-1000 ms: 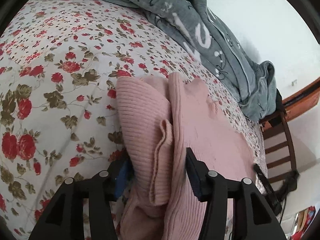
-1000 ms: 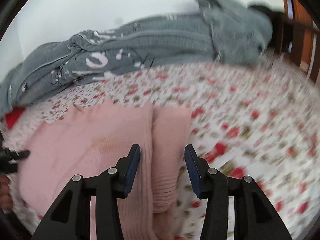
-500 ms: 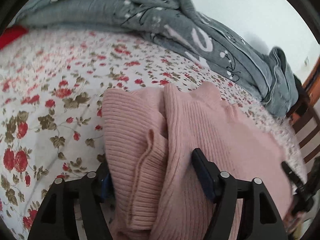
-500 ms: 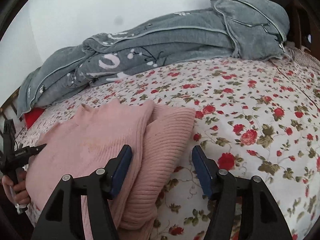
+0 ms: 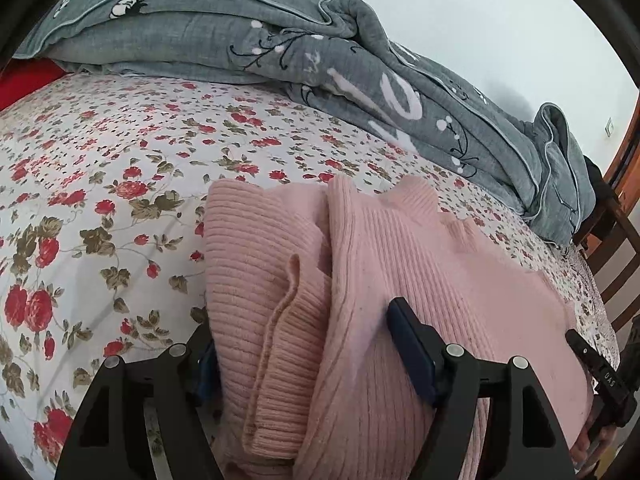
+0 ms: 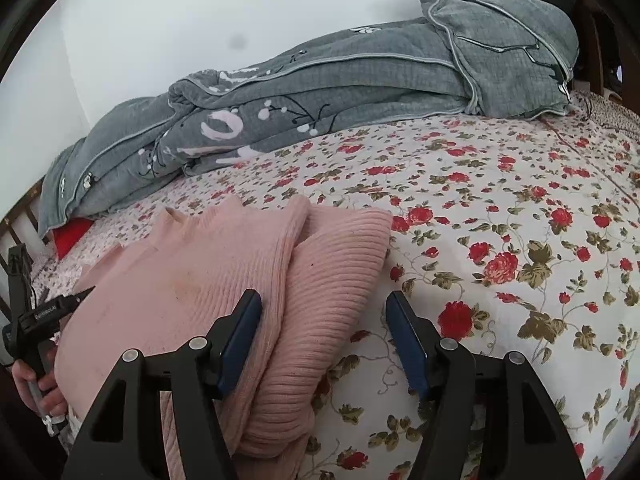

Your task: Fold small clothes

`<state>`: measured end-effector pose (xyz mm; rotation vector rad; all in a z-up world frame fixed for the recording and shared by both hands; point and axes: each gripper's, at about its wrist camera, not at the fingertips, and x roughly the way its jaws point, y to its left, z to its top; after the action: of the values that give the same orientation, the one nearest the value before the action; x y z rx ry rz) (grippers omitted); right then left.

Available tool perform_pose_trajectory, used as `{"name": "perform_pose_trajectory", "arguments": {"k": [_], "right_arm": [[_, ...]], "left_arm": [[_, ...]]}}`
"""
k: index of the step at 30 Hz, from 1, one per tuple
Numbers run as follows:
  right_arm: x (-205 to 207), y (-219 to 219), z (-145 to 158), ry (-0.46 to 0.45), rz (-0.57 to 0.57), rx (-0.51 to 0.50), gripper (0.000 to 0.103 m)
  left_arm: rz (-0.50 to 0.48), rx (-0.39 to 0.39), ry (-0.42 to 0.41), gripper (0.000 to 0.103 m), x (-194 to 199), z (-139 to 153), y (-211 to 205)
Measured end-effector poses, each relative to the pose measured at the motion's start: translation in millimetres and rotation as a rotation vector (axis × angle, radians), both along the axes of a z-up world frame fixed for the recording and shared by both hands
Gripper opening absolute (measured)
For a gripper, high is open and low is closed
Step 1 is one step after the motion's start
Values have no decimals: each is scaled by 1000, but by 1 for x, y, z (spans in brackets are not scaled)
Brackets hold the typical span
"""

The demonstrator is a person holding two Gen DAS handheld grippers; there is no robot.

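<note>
The pink ribbed sweater [image 5: 420,264] lies folded on the flowered bed [image 5: 100,184], long axis running from the near edge toward the grey quilt [image 5: 360,80], collar farthest; left gripper [image 5: 304,344] and right gripper [image 6: 322,336] have just been opening, gaping astride the folded sides, pads not pressing.

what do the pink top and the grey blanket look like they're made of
Pink top: looks like soft rib-knit yarn, matte; fine parallel ribs run across the body and folded sleeve. Fibre cannot be told.
Grey blanket: looks like a thick padded textile, matte, with a fine crinkled grid texture and pale piped edges; probably cotton-like.
</note>
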<state>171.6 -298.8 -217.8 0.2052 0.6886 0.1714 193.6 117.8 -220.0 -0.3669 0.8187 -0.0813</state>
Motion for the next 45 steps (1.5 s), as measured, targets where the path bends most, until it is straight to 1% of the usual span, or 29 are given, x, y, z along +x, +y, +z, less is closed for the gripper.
{"name": "perform_pose_trajectory", "arguments": {"k": [4,5,7,8,9,11,13,15,17,19,20,23,24,25,27,28,31,33,35,37,40,42,45], "right_arm": [[-2,2,2,-6,-8,-27,63],[-3,0,4,-4,-9,-12,63],[-8,-5,10,5,-52,4,63],[-12,-6,15,-6,-67,6,62],[-23,-3,25,-42,-92,-7,62],[-44,18,44,-122,-105,-75,62],[-60,49,57,-164,-59,-129,62],[-72,83,62,-192,-10,-161,64],[-78,119,61,-200,36,-204,64],[-77,152,51,-175,42,-262,64],[-75,162,46,-157,26,-263,64],[-56,177,22,-74,-4,-200,64],[-48,183,10,-28,-21,-217,64],[-45,186,5,-19,-28,-236,64],[-50,191,1,-45,-30,-274,64],[-53,192,1,-43,-20,-283,64],[-62,184,-2,-34,3,-266,64],[-75,184,-5,-40,6,-286,64],[-94,188,-12,-52,14,-333,64],[-106,191,-15,-71,8,-363,63],[-110,192,-14,-81,-13,-370,63],[-103,195,-9,-82,-23,-375,63],[-82,201,-4,-79,-35,-405,64]], "left_arm": [[9,13,-4,72,-2,1,-3],[9,13,-5,72,-2,1,-3],[7,7,-7,72,-2,1,-2],[6,3,-8,72,-2,1,-2],[5,0,-9,72,-2,1,-2],[3,-5,-8,72,-3,1,-1],[-1,-14,-10,72,-4,1,-1],[-8,-25,-14,72,-6,2,1],[-17,-34,-18,72,-8,2,1],[-27,-39,-26,72,-13,3,2],[-27,-41,-32,72,-16,3,2],[-34,-38,-37,72,-23,4,3],[-39,-38,-32,72,-26,5,4],[-48,-50,-26,73,-29,6,7],[-74,-94,-13,74,-34,8,15],[-85,-114,-9,74,-36,9,19],[-104,-181,17,74,-35,9,31],[-99,-211,30,74,-34,9,35],[-92,-200,36,74,-36,9,34],[-78,-161,38,74,-37,10,28],[-73,-125,35,75,-39,13,21],[-68,-136,40,75,-38,13,22],[-75,-184,55,75,-36,13,28]]}}
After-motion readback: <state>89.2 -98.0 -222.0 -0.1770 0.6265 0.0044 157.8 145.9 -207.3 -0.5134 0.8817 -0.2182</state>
